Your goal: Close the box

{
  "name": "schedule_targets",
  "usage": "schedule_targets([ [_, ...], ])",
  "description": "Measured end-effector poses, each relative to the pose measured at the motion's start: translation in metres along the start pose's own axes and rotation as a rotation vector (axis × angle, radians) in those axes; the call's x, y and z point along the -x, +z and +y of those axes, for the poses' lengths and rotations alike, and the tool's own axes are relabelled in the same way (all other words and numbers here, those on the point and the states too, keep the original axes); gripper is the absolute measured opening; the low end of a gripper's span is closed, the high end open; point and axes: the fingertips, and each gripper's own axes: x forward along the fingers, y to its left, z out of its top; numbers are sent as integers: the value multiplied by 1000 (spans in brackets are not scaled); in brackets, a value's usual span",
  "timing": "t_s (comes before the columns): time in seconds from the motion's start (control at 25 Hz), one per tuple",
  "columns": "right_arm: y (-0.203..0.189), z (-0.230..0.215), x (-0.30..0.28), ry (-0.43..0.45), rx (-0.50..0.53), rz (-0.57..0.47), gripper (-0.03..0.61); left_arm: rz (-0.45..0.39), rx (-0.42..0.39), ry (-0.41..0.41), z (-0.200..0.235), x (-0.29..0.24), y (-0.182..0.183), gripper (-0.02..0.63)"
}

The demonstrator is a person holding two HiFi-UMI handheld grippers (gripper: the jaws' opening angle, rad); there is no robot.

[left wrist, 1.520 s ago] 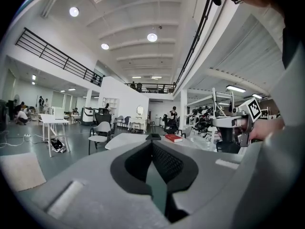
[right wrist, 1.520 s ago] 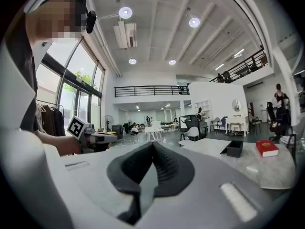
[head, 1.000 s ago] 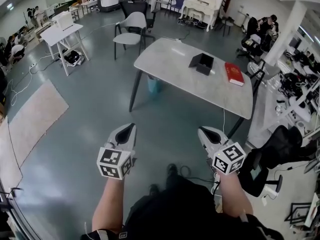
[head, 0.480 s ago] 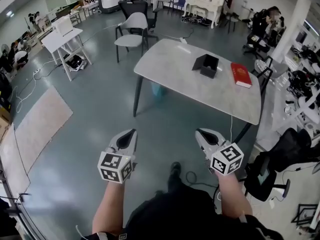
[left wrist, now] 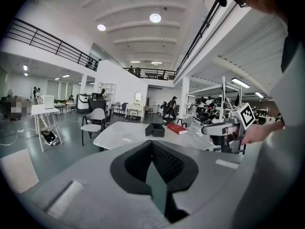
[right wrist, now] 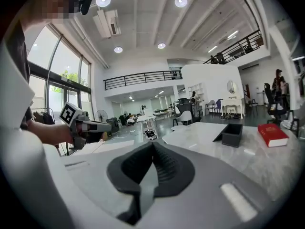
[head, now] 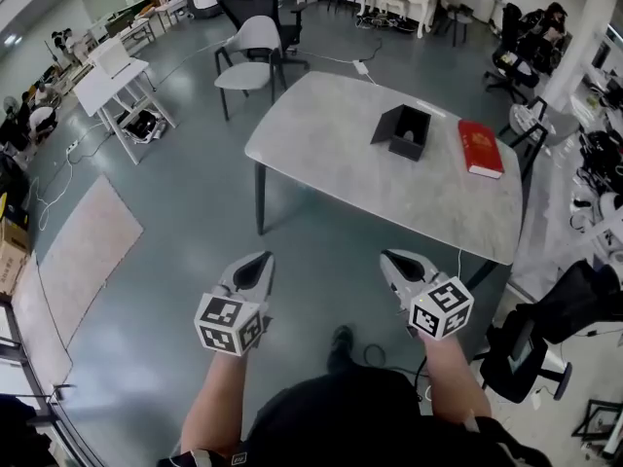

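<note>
Since the earlier frames the table (head: 331, 144) has drawn closer and fills more of the head view, and in both gripper views it stands larger beyond the jaws; the two grippers hang side by side in the same pose as before, short of the table's near edge and over the grey floor. At the far left a pale rug (head: 83, 251) lies on the floor, with a small white table (head: 112, 71) behind it and a grey chair (head: 251, 47) beyond the big table's far left corner. The left gripper (head: 257, 261) points toward the table, held in the person's left hand, its marker cube turned up to the head camera. Its own view shows the jaws pressed together with nothing between them. The table top is pale and stone-patterned with rounded corners. The box (head: 403, 130), small and black, sits on the right half of the top near the far edge. It is open, its lid tilted up along its left side, and neither gripper touches it. Just right of it, near but apart, a red book (head: 481, 148) lies flat close to the table's right edge. The right gripper (head: 393, 260) is level with the left one and well apart from it, also short of the near edge, and its jaws are likewise closed on nothing. A black office chair (head: 555, 319) stands at the far right.
</note>
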Motion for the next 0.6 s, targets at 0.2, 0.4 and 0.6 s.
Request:
schedule_targets([
  [0.2, 18, -54, -14, 22, -10, -21, 2, 6, -22, 1, -6, -56, 26, -2],
  [0.4, 31, -92, -18, 9, -16, -38, 2, -20, -37, 0, -7, -94, 50, -2],
  [0.6, 37, -115, -19, -10, -12, -38, 2, -36, -43, -23, -6, -126, 62, -2],
])
